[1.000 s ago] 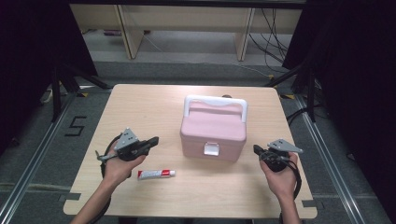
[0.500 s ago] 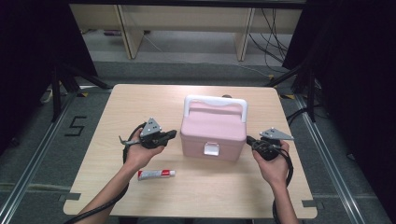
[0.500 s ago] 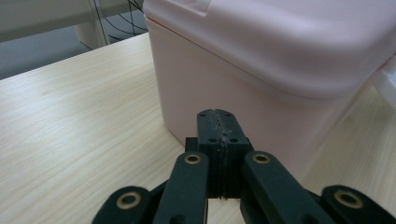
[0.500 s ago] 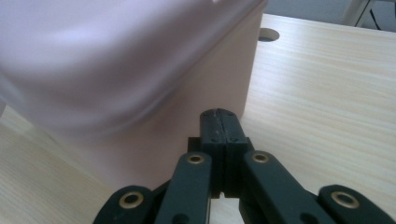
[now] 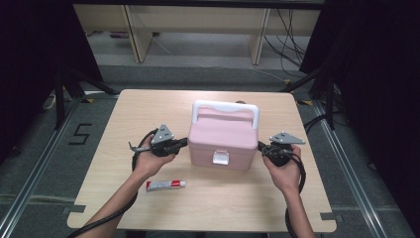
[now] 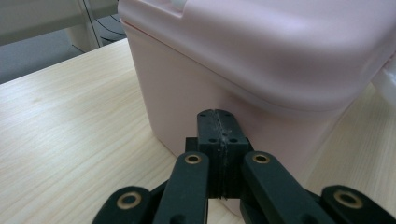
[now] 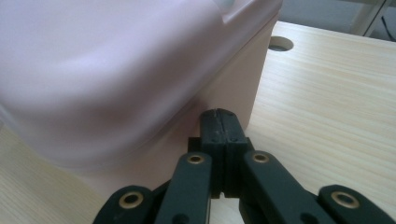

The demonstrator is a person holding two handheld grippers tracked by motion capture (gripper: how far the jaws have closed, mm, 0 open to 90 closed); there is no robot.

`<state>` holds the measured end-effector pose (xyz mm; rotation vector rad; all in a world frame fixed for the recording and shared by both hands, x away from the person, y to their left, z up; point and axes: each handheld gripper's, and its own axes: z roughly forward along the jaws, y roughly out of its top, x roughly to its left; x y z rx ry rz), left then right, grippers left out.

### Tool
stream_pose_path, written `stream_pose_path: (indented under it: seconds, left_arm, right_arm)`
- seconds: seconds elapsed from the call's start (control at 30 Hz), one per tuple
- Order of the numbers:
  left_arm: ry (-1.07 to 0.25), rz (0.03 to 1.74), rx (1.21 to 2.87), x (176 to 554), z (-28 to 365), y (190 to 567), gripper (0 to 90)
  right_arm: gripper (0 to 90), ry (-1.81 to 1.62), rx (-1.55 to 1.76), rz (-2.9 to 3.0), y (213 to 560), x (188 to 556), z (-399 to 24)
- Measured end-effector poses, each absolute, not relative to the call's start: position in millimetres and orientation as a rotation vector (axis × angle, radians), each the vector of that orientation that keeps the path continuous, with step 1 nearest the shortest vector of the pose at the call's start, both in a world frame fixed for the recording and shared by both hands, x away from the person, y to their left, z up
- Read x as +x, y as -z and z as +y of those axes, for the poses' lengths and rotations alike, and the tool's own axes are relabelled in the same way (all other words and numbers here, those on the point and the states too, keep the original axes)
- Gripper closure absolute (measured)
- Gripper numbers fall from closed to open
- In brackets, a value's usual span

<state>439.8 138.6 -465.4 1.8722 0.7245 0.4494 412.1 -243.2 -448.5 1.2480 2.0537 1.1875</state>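
Jaws pressed together with nothing between them, the left gripper [image 5: 184, 144] sets its blunt tip against the left wall of the pink lidded box [image 5: 224, 139], low under the lid's overhang, apparently so that it can push rather than pinch. That box, white handle [image 5: 226, 107] folded toward the far edge, stands mid-table [image 5: 119, 119], a toothpaste tube [image 5: 166, 185] lying loose toward the near edge. On the box's right wall, the right gripper [image 5: 261, 148] mirrors this, likewise closed on nothing, probably to squeeze the box between both tips for lifting or shifting.

The box [image 5: 223, 136] between the closed grippers is smooth pink plastic with a soft sheen. The table [image 5: 109, 144] under them looks like matt pale wood-grain laminate. The jaws are matt black plastic.
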Motion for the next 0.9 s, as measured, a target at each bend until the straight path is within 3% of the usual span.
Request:
stream_pose_path:
  seconds: [0.57, 0.9]
  left_arm:
    - [-0.558, 0.878, 1.837, 428.5, 227.3, 468.7, 89.7]
    - [-0.582, 0.927, 1.821, 424.2, 249.6, 470.4, 89.6]
  right_arm:
    - [90.0, -1.21, 1.093, 2.219, 445.4, 440.7, -149.1]
    - [90.0, -1.213, 1.066, 2.262, 443.7, 448.6, -125.3]
